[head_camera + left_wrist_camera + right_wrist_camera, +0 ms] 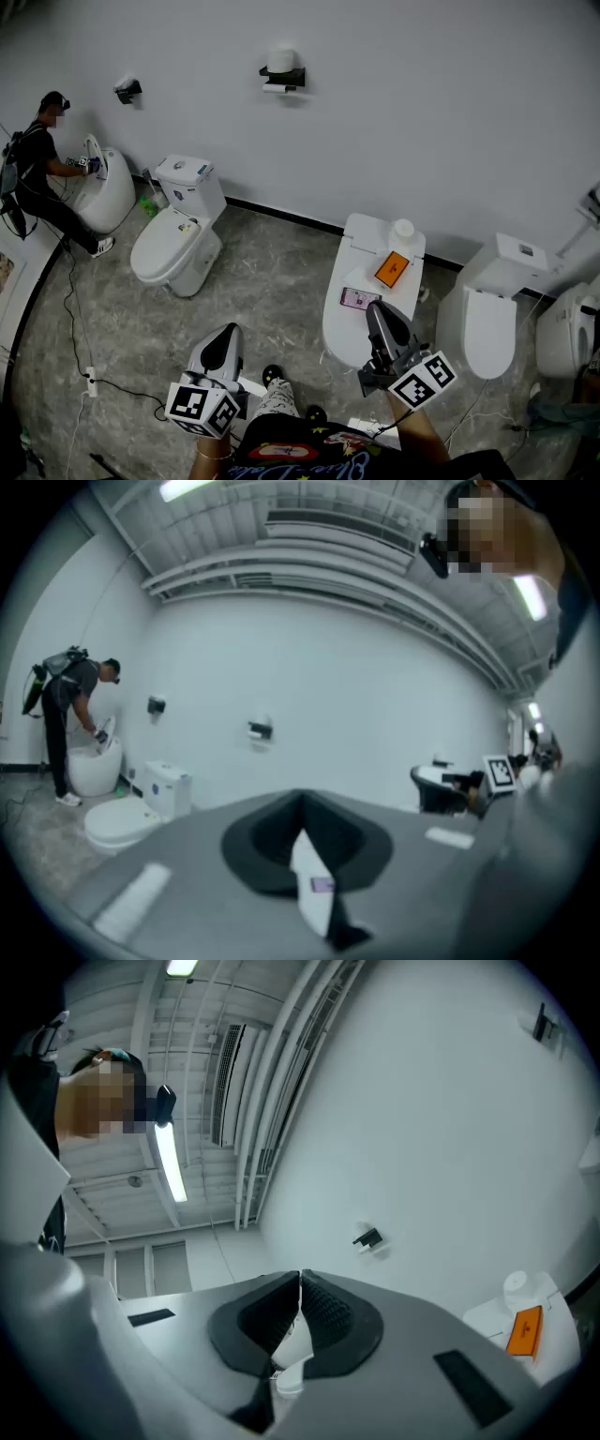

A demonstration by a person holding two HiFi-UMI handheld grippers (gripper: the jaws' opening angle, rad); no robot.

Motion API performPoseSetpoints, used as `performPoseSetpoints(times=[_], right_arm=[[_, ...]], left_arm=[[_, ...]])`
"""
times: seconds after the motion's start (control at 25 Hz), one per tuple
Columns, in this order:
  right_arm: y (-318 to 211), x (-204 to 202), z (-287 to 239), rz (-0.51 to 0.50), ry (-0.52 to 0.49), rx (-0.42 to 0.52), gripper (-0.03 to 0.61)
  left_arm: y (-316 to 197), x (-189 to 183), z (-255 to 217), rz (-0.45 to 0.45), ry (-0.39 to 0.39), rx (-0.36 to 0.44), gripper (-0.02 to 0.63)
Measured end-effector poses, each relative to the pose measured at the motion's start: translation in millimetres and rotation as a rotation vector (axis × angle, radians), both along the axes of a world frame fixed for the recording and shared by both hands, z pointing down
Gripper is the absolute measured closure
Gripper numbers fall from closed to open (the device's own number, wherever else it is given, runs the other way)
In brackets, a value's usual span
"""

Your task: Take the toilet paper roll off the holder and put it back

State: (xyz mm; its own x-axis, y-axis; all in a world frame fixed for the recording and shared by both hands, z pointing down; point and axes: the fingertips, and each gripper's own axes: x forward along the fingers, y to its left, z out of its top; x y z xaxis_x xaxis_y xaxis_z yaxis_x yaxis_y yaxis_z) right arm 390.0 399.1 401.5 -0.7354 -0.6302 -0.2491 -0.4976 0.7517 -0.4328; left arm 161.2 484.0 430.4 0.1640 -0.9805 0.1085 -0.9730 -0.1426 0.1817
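A white toilet paper roll (280,60) sits on a black wall holder (283,78) high on the far wall, well away from both grippers. In the left gripper view the holder (260,729) with the roll shows small, straight ahead above the jaws. The right gripper view has the holder (368,1238) up and to the right of the jaws. My left gripper (228,331) is low near my body, its jaws shut and empty. My right gripper (375,310) hovers over a toilet lid, jaws also shut with nothing between them.
A second black holder (127,90) hangs on the wall further left. Several white toilets (176,246) line the wall. One lid carries an orange card (392,269), a phone (359,298) and a white bottle (403,228). A person (42,169) bends over the far-left toilet. Cables (80,347) cross the floor.
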Motion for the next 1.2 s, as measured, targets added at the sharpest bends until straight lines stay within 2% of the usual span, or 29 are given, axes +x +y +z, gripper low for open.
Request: performPoseSetpoints(times=[0.36, 0.92, 1.04, 1.2], right_arm=[[-70.4, -50.7, 7.0, 0.017, 0.018, -0.010, 0.561], [-232.9, -192.5, -9.6, 0.065, -0.030, -0.017, 0.561], [-259.1, -217.3, -7.2, 0.067, -0.032, -0.029, 0.561], [-293.8, -238.2, -2.4, 0.060, 0.008, -0.040, 0.561]], left_arm=[[-83.0, -45.5, 2.0, 0.038, 0.016, 0.026, 0.615], [-240.2, -188.0, -17.2, 0.093, -0.024, 0.062, 0.615], [-269.1, -210.7, -12.7, 0.094, -0.024, 0.049, 0.615], [-308.0, -225.5, -6.9, 0.107, 0.014, 0.041, 0.615]])
